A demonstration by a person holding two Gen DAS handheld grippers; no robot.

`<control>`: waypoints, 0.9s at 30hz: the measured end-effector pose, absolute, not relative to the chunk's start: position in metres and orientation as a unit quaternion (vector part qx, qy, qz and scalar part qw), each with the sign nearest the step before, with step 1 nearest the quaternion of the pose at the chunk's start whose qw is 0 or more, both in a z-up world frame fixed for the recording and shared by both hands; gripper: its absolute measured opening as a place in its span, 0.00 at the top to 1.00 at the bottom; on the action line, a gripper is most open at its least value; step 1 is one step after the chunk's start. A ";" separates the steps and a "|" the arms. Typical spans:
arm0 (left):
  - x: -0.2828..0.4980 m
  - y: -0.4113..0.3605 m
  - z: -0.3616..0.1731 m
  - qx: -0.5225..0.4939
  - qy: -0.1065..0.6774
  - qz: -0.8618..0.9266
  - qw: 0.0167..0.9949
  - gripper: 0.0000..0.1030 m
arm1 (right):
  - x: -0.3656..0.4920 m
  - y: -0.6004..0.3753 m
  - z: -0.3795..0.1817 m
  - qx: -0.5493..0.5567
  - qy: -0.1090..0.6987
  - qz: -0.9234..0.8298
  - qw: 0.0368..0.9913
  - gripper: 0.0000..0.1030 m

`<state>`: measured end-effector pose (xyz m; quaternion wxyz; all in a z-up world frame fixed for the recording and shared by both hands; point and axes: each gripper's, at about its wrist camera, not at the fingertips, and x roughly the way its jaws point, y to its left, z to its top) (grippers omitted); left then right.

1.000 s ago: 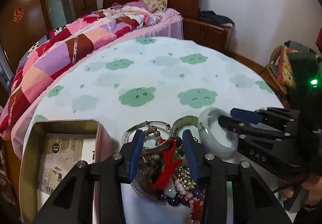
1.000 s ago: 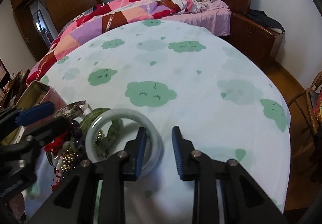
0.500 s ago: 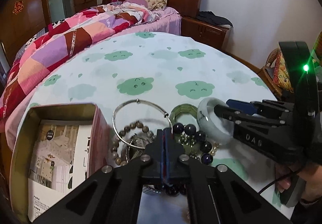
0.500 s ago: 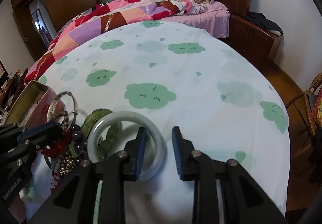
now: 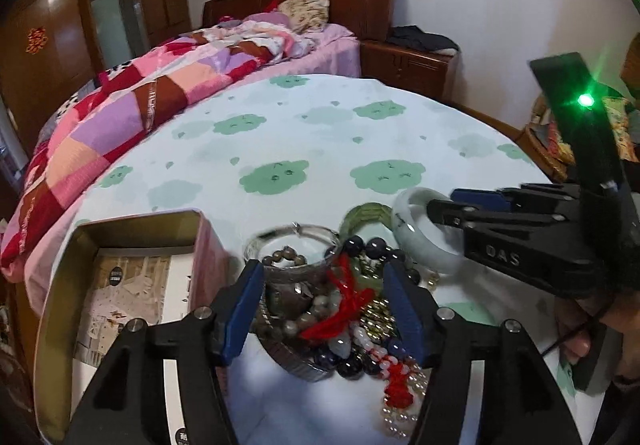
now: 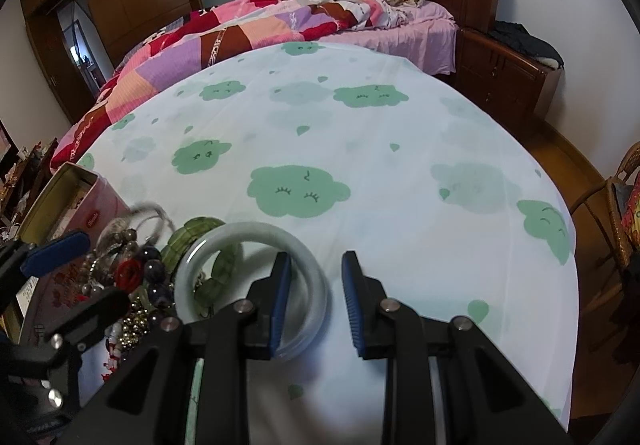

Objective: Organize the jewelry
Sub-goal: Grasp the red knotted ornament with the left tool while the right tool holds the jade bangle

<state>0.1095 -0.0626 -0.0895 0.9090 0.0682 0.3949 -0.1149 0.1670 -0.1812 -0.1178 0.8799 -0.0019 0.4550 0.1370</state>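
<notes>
Half a second ago my left claw (image 5: 324, 305) was pinched tight over the jewelry heap (image 5: 340, 309); now its blue pads are spread wide, one on each side of the heap, and nothing is gripped between them. Its view has also dropped closer to the pile.

Taking the heap as my landmark: it lies on the cloud-print cloth (image 6: 360, 149), a tangle of dark beads (image 5: 370, 247), a red cord (image 5: 344, 309), pearly strands and a blurred silver bangle (image 5: 288, 241) along its far edge. Left of the heap, close beside it, stands the open tin (image 5: 132, 229) with a printed card lying inside. Right of the heap and touching its edge lies the pale jade bangle (image 6: 256, 237), with a darker green bracelet (image 6: 196, 231) tucked partly under it on the far side.

My right claw (image 6: 314, 297) is released too, its pads apart. The left pad sits inside the jade bangle's ring and the right pad outside it, so the near rim runs between them; I cannot tell whether either pad touches the rim. From the left camera, that claw's tips reach in from the right to the jade bangle.

Beyond the cloth are a bed with a patchwork quilt (image 6: 248, 25) and a wooden headboard.
</notes>
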 end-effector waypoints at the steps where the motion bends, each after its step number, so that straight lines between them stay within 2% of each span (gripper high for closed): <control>1: 0.110 -0.063 -0.091 0.071 0.397 -0.114 0.908 0.39 | 0.167 -0.182 -0.118 -0.002 0.455 0.137 0.880 0.72; 3: 0.112 -0.063 -0.095 0.076 0.402 -0.110 0.906 0.40 | 0.168 -0.182 -0.118 -0.002 0.455 0.137 0.880 0.72; 7: 0.115 -0.063 -0.097 0.074 0.410 -0.123 0.901 0.61 | 0.167 -0.181 -0.118 -0.002 0.455 0.137 0.880 0.72; 16: 0.116 -0.060 -0.075 0.081 0.393 -0.115 0.909 0.61 | 0.166 -0.181 -0.119 -0.003 0.455 0.137 0.880 0.71; 27: 0.135 -0.068 -0.097 0.131 0.443 -0.111 0.880 0.61 | 0.167 -0.180 -0.119 -0.003 0.454 0.137 0.880 0.71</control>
